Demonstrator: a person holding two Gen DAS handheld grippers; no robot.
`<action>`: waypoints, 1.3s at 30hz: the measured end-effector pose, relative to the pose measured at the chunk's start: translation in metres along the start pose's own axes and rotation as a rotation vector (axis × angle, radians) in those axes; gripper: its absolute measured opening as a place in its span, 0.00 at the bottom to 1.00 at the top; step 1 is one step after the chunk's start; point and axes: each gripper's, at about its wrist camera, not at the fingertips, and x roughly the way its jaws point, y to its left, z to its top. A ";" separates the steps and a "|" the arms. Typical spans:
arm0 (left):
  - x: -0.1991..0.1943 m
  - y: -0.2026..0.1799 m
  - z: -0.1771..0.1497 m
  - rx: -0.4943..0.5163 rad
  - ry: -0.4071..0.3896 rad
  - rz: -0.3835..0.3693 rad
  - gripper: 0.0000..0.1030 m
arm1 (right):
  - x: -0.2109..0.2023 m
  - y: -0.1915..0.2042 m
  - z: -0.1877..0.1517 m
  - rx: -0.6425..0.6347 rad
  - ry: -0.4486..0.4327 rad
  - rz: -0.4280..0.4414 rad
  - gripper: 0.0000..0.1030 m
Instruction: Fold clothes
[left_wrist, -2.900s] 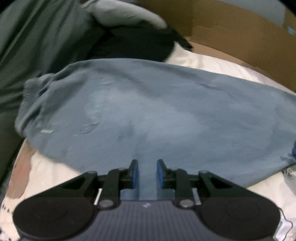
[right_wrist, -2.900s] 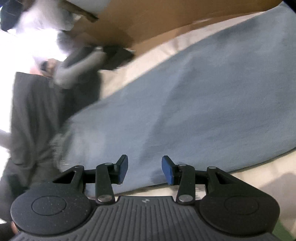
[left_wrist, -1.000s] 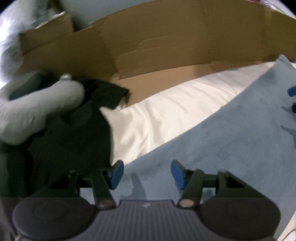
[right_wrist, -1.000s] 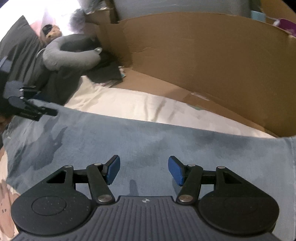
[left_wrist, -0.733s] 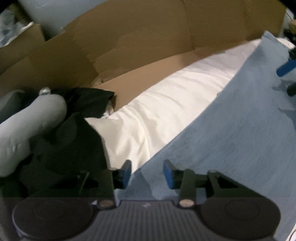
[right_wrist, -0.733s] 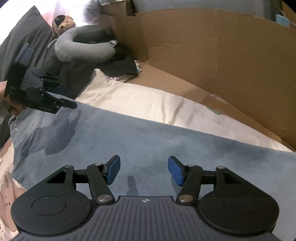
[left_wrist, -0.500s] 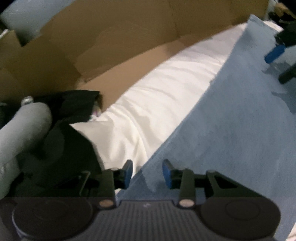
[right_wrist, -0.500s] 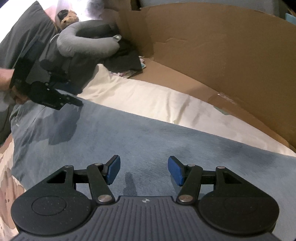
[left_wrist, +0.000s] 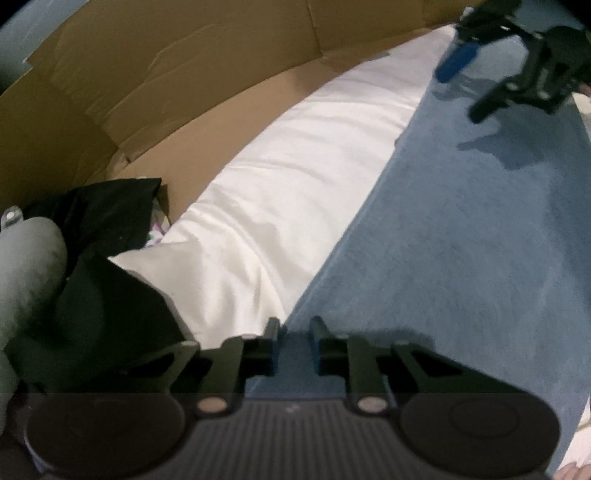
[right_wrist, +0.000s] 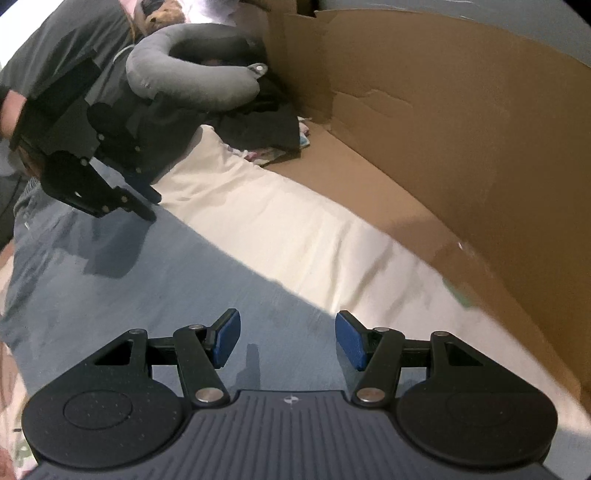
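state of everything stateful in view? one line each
left gripper: jaws just closing, nearly shut on the blue garment's edge
right gripper: open, over the garment, holding nothing
blue garment: spread flat, unfolded, on the white bedding
cardboard box: open

Left hand-held gripper (left_wrist: 293, 341) — lately narrowed on blue garment (left_wrist: 461, 258)
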 end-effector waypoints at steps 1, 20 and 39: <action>-0.001 0.000 0.000 0.007 0.003 -0.002 0.15 | 0.004 0.000 0.004 -0.018 0.002 0.004 0.62; -0.001 0.003 -0.002 0.052 0.011 -0.021 0.17 | 0.054 0.023 0.027 -0.288 0.094 0.102 0.44; 0.011 0.002 -0.001 0.132 0.083 -0.058 0.11 | 0.062 0.035 0.032 -0.349 0.160 0.148 0.29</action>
